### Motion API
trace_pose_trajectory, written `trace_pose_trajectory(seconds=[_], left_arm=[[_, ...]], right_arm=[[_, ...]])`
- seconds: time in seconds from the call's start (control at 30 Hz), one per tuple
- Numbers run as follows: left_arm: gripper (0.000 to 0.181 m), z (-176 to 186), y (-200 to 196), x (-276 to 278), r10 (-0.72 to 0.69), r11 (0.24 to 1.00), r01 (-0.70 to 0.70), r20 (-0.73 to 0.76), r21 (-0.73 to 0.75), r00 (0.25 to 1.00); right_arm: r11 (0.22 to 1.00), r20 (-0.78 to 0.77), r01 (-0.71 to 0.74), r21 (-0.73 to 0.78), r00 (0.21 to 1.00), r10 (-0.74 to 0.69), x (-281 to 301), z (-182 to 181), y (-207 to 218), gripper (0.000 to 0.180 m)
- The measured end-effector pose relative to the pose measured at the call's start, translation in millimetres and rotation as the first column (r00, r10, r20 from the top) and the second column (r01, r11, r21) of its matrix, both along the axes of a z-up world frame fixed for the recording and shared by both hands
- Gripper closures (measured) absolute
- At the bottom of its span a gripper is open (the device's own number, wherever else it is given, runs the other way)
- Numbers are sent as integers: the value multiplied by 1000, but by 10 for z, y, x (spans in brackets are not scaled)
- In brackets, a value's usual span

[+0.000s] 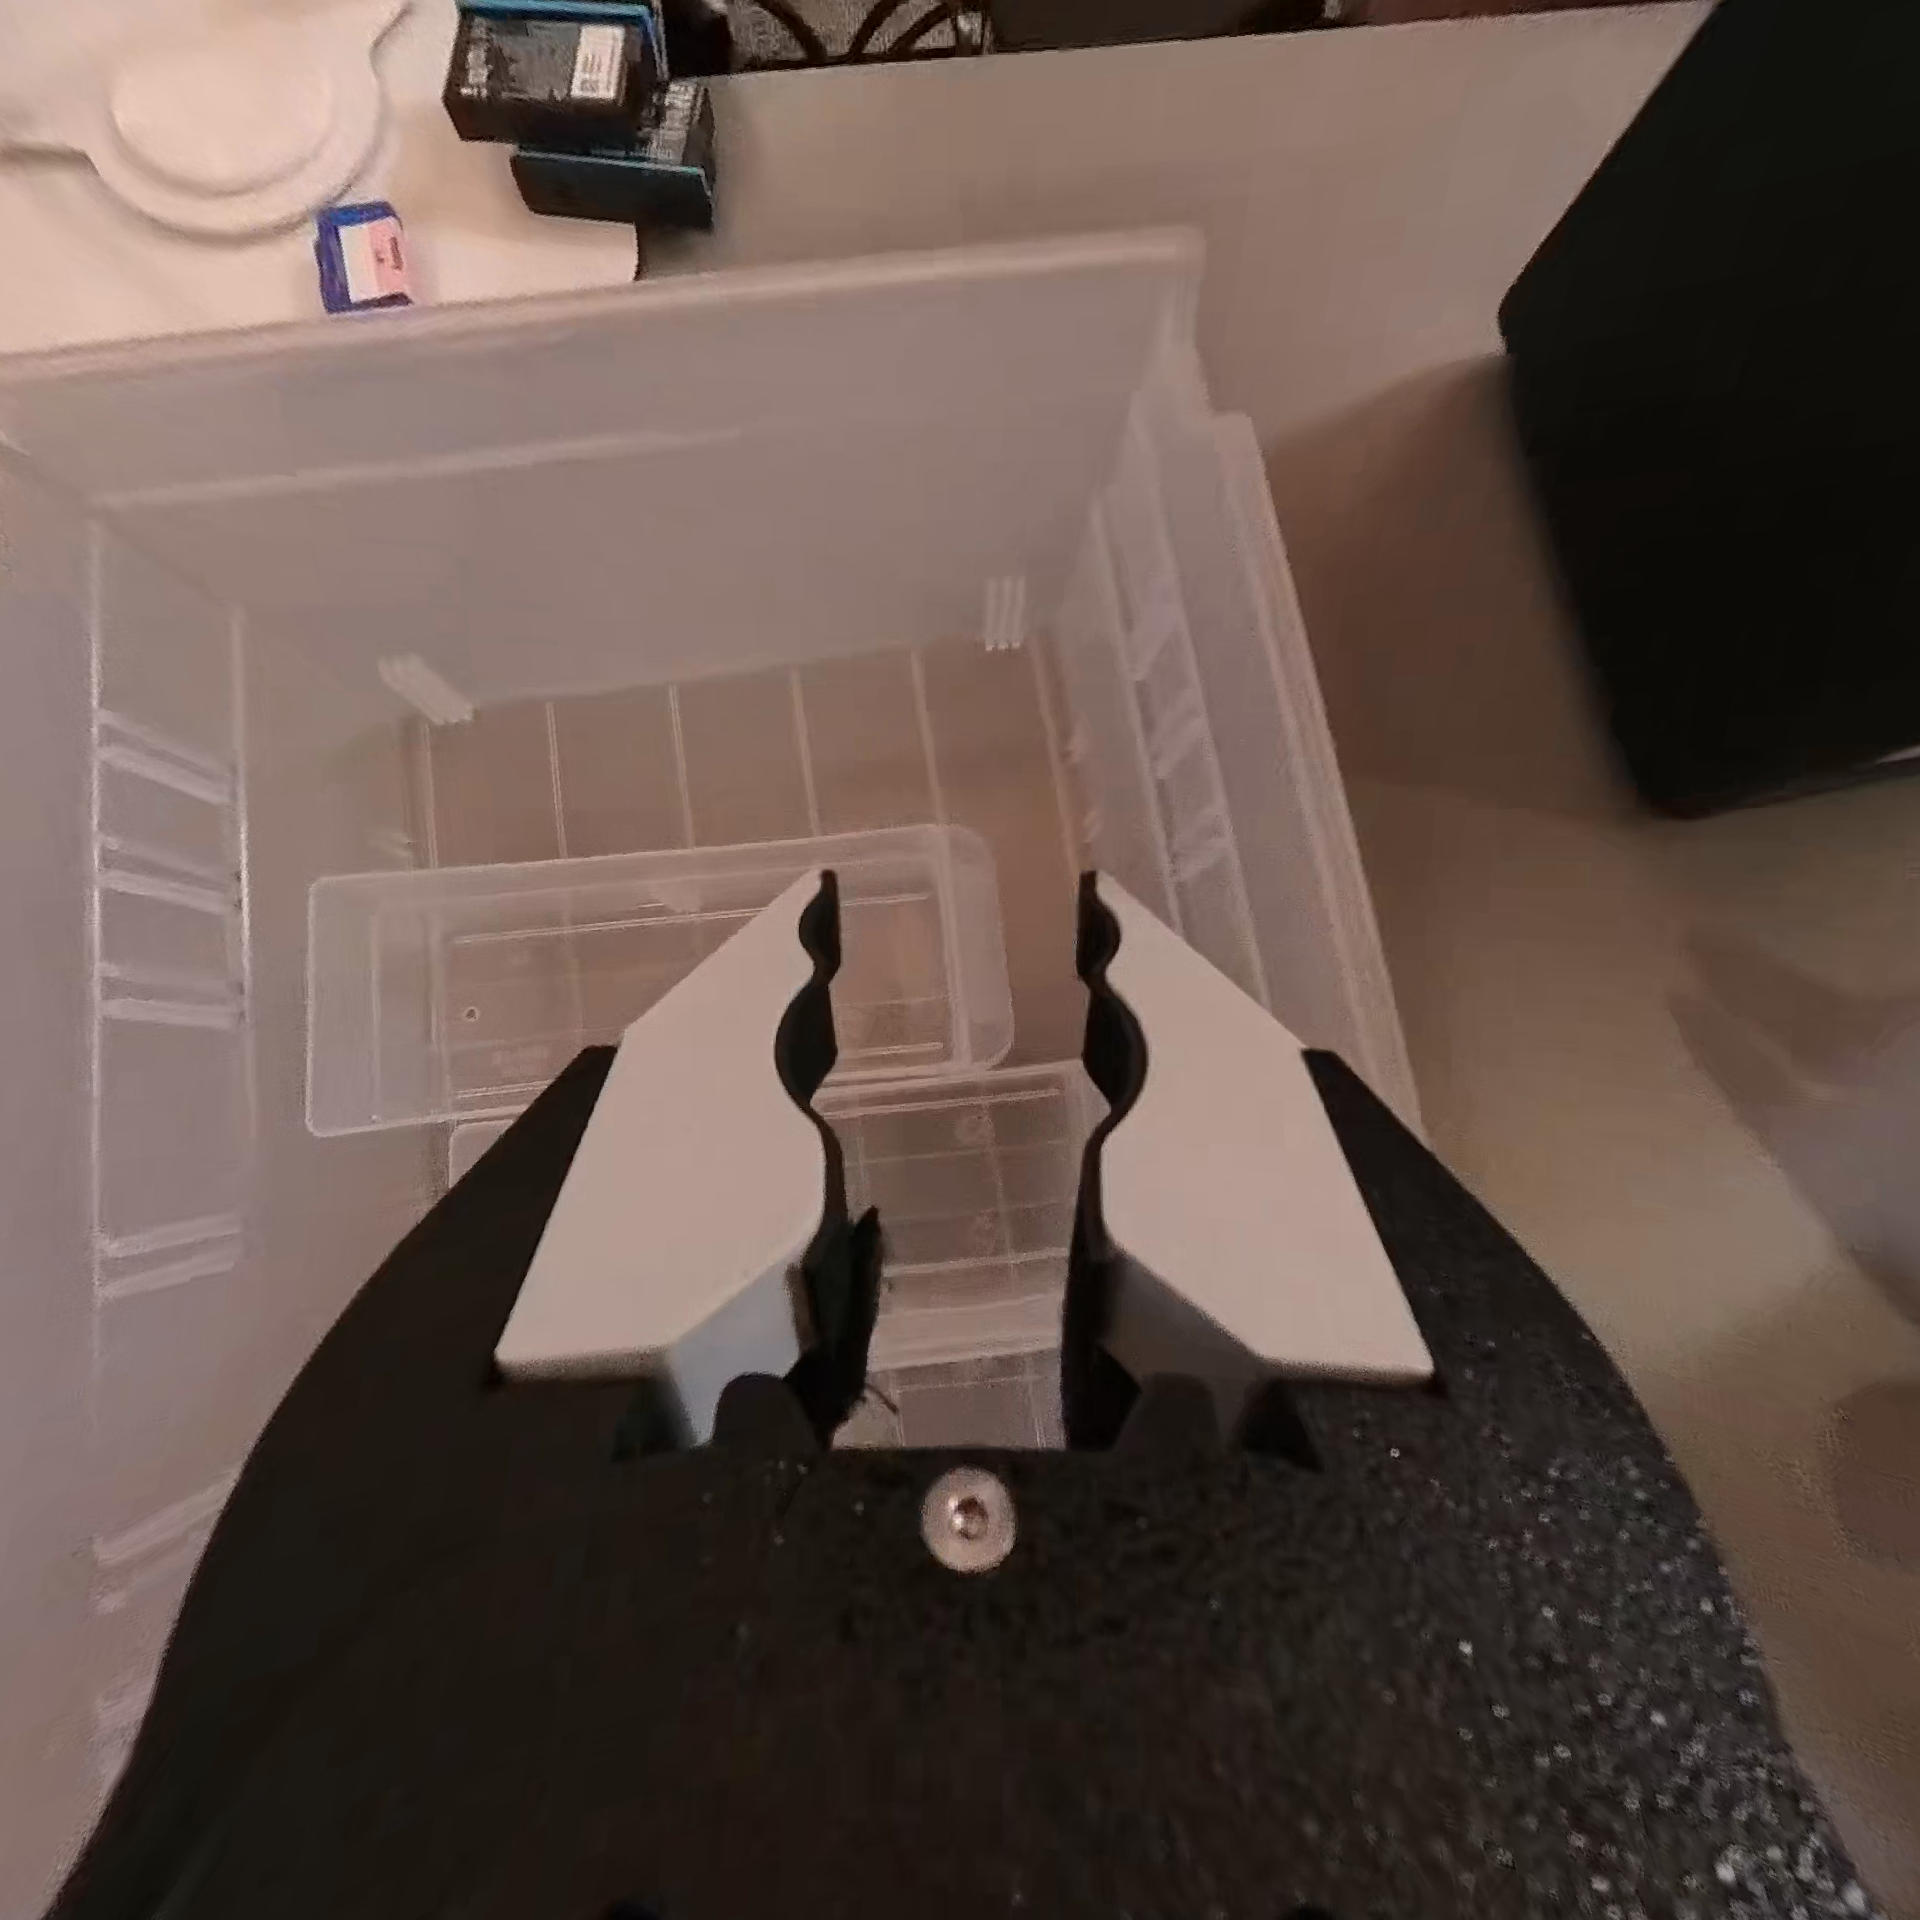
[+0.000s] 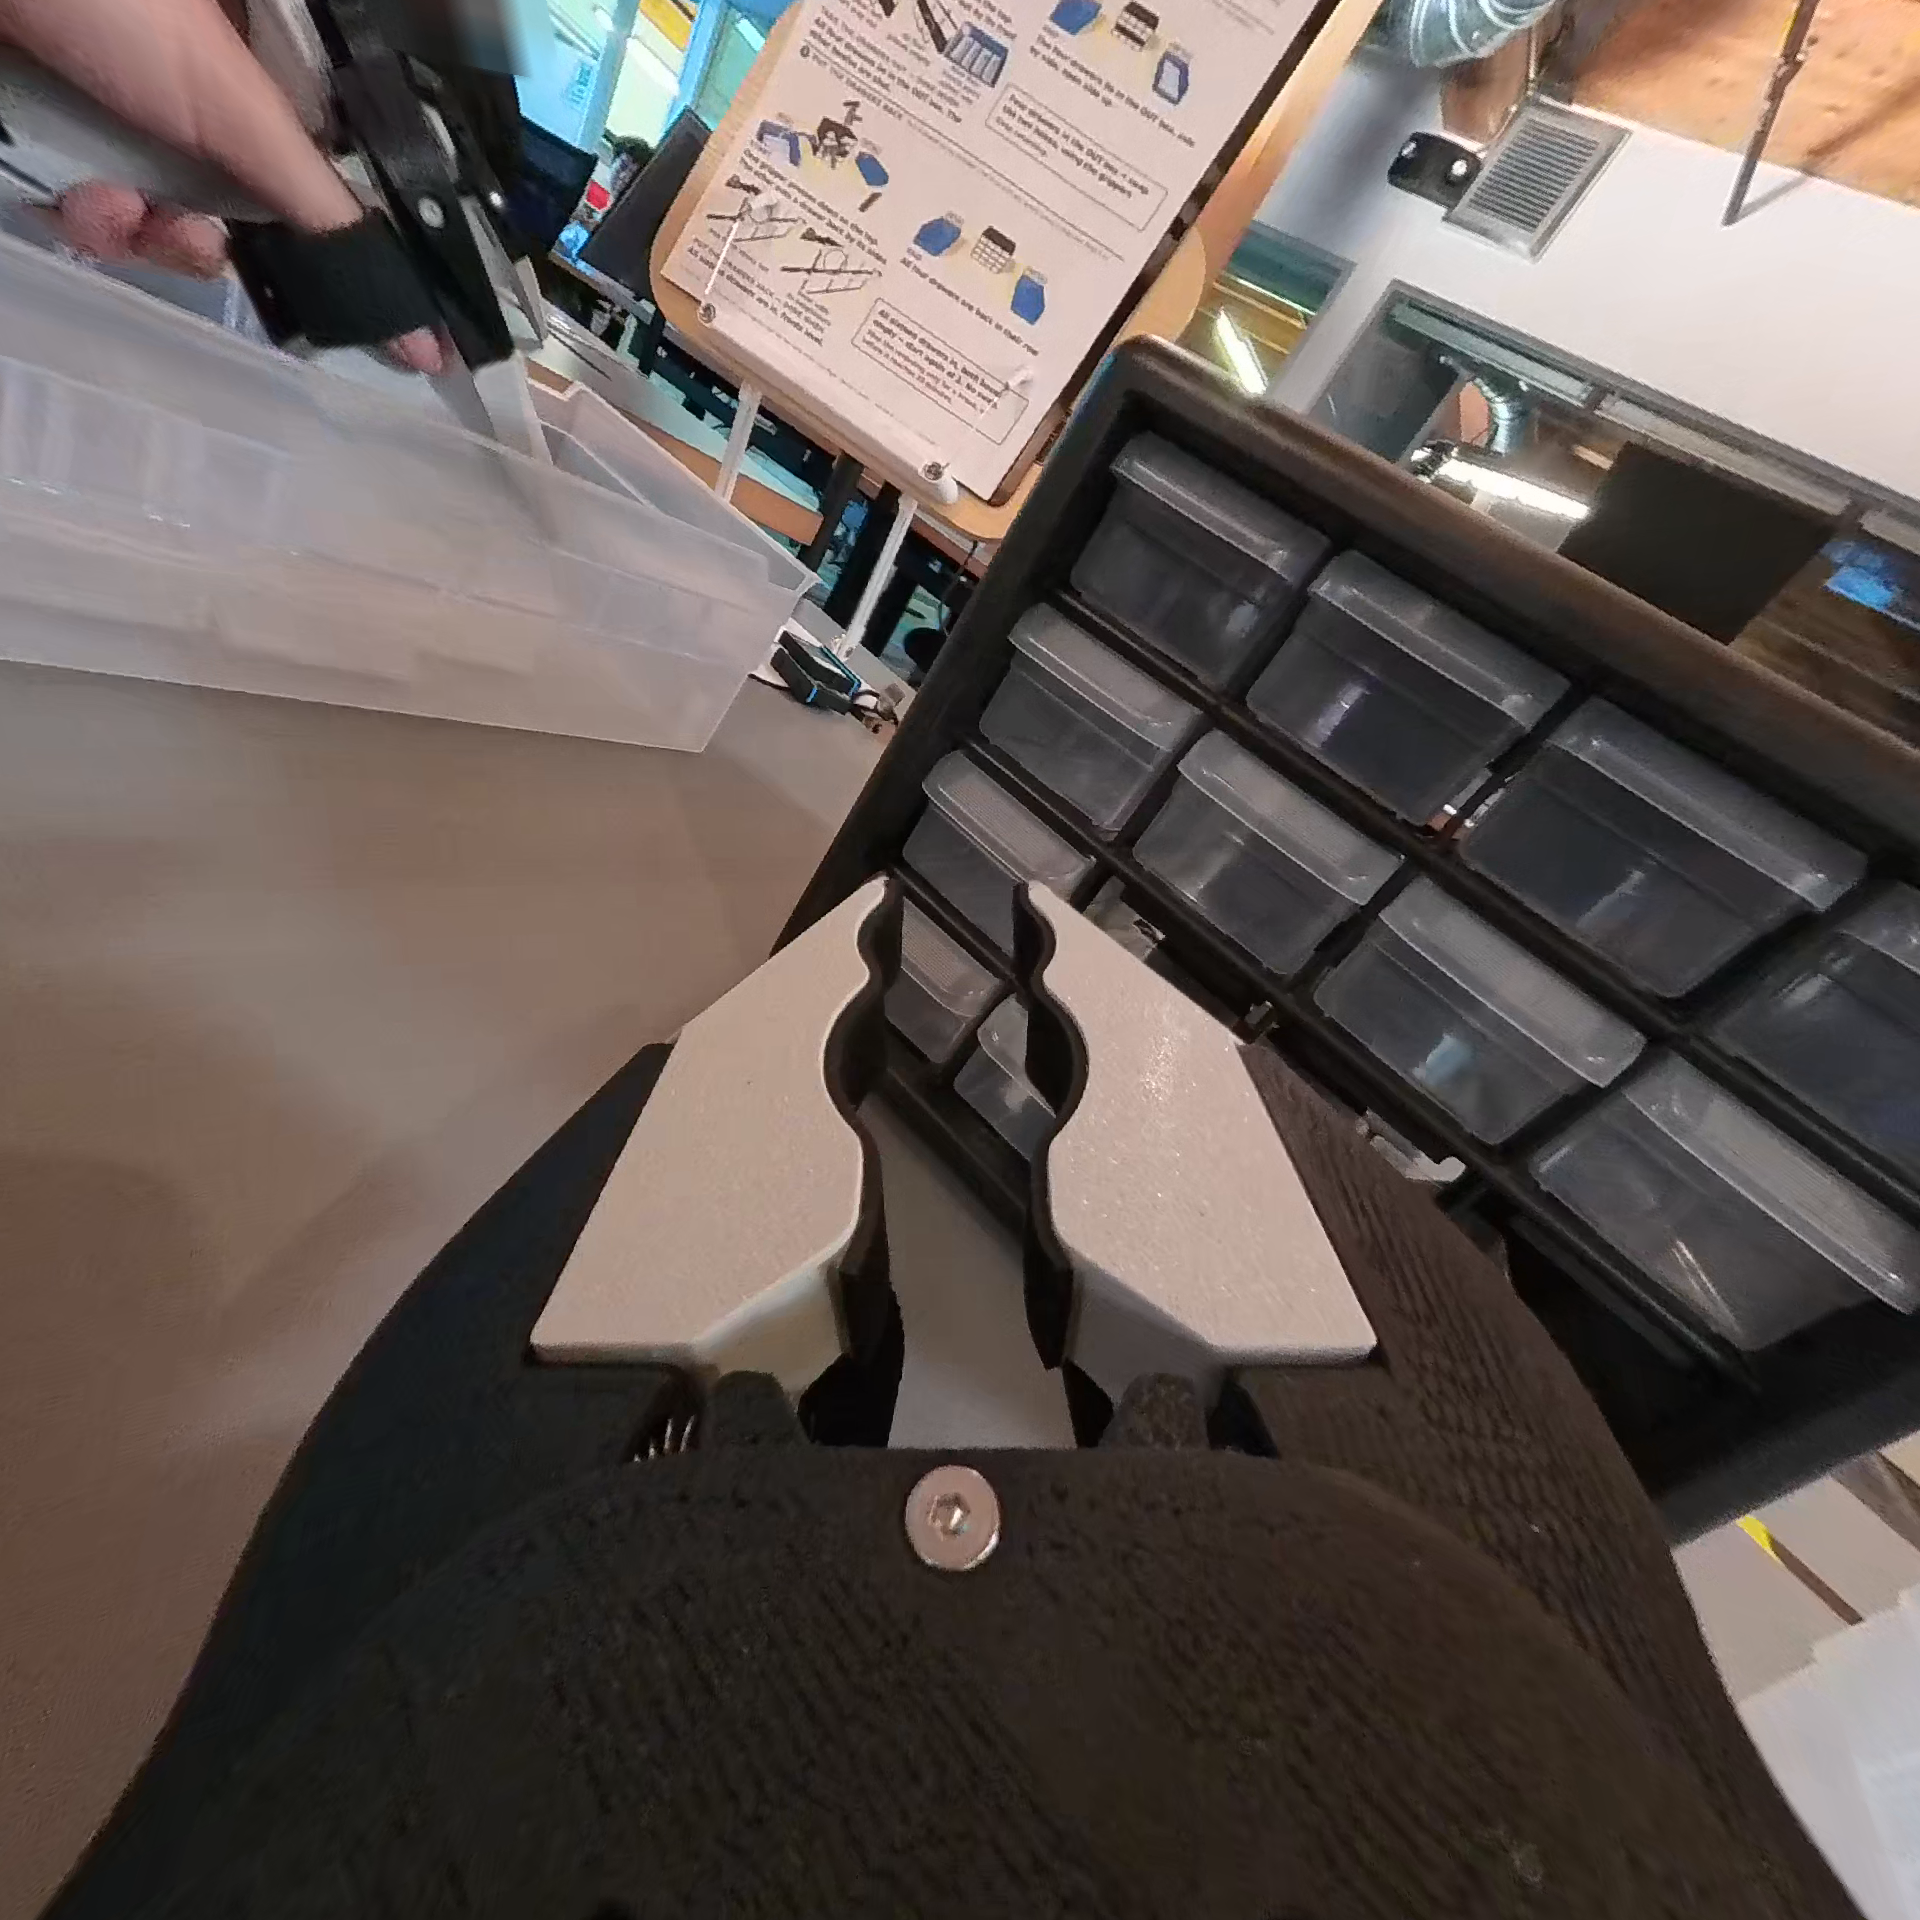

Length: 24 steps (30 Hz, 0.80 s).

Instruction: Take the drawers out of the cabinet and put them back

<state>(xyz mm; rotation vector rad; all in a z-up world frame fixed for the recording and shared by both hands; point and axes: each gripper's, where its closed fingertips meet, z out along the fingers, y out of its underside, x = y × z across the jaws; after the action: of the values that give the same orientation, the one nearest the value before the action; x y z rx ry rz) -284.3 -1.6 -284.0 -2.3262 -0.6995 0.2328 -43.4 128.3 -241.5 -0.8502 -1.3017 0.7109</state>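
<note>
Left wrist view looks straight down into a translucent plastic bin (image 1: pixel 623 416) on a beige table (image 1: pixel 1558 1143). Left gripper (image 1: pixel 956 904) hangs above the bin's opening, jaws spread with a clear gap, pinching nothing. Two clear drawers lie on the bin floor: one drawer (image 1: pixel 582 987) lying crosswise, partly under the left finger, and a second drawer (image 1: pixel 966 1195) seen through the gap, closer to the camera. They look to be touching or overlapping at a corner; can't tell which.

Only this view shows the stuff past the bin's far rim: black battery packs (image 1: pixel 582 104) and a small blue card (image 1: pixel 358 255). The dark block at right (image 1: pixel 1714 416) is probably the cabinet's side, standing apart from the bin with bare table between.

Right wrist view shows what the left doesn't: the black cabinet (image 2: pixel 1039 582) front, tilted in frame, its rows filled with clear drawers (image 2: pixel 1403 665). Right gripper (image 2: pixel 951 914) sits just off the cabinet's lower-left corner, jaws apart by a narrow gap, nothing between them. The lower-left slots are partly hidden behind the fingers.

The same view catches the left gripper from outside, with the person's hand (image 2: pixel 208 156) on it, tips dipping over the bin's rim. An instruction sheet on a board (image 2: pixel 935 208) stands behind. There's wide open table left of the right gripper, between bin and cabinet.
</note>
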Motion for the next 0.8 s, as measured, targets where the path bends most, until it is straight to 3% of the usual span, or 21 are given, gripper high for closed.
trace_pose_trajectory(seconds=[0.17, 0.37, 0.5, 0.67, 0.8], left_arm=[[133, -269, -16, -41, -11, 989, 21, 72, -145, 997], [145, -561, -22, -46, -36, 957, 62, 94, -284, 995], [165, -501, 28, -32, -67, 962, 79, 52, -263, 996], [167, -287, 20, -47, -84, 972, 70, -54, -222, 995], [168, 104, -59, -61, -70, 986, 36, -207, -166, 976]], right_arm=[[1000, 1, -9, -15, 1000, 9, -2, -7, 2, 160], [999, -7, -10, -36, 1000, 9, 6, 4, 24, 160], [999, -6, -9, -44, 1000, 9, 4, 1, 33, 160], [999, -3, -10, -51, 1000, 10, 0, -7, 37, 160], [998, -7, -8, -57, 1000, 8, 5, -3, 46, 160]])
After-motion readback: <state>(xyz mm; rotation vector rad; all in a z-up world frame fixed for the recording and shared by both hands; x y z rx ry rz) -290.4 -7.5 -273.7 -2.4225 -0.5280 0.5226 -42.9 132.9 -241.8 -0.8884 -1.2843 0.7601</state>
